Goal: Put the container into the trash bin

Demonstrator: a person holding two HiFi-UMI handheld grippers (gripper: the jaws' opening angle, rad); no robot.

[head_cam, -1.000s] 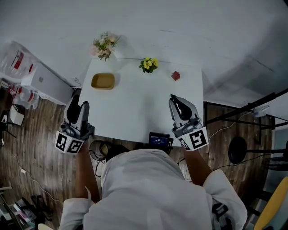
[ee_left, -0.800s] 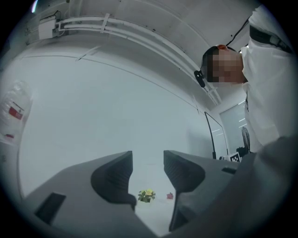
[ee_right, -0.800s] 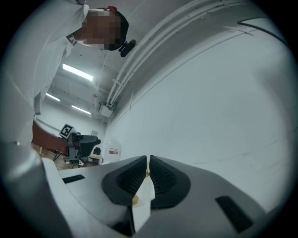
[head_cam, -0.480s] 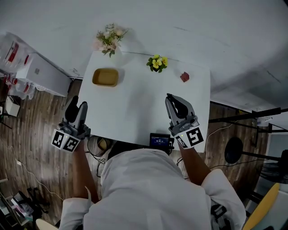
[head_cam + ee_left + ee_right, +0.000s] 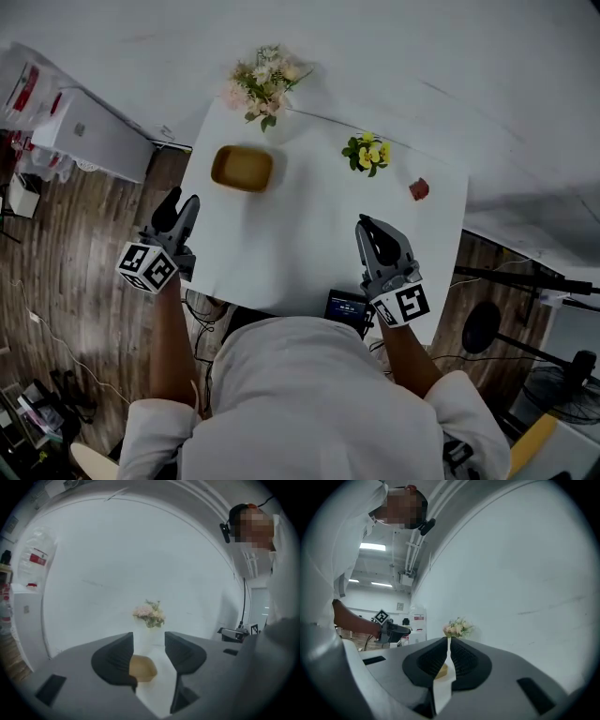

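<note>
A tan, shallow container (image 5: 242,169) sits on the white table (image 5: 309,253) at its far left. My left gripper (image 5: 180,210) is open and empty at the table's left edge, a short way in front of the container. In the left gripper view the container (image 5: 143,668) shows between the spread jaws of this gripper (image 5: 147,652), still apart from them. My right gripper (image 5: 375,234) is shut on nothing over the table's front right part. In the right gripper view the right gripper (image 5: 448,654) points toward the container (image 5: 440,670), and only a sliver of it shows.
A pink bouquet (image 5: 262,82) stands at the table's far left corner, yellow flowers (image 5: 367,153) and a small red object (image 5: 418,189) at the far right. A black device with a screen (image 5: 347,305) sits at the front edge. White appliance (image 5: 89,141) and wooden floor lie left.
Both grippers have moved forward and lower. The left one has come in from off the front left corner to the table's left edge, nearer the container. Neither gripper's jaws have changed.
</note>
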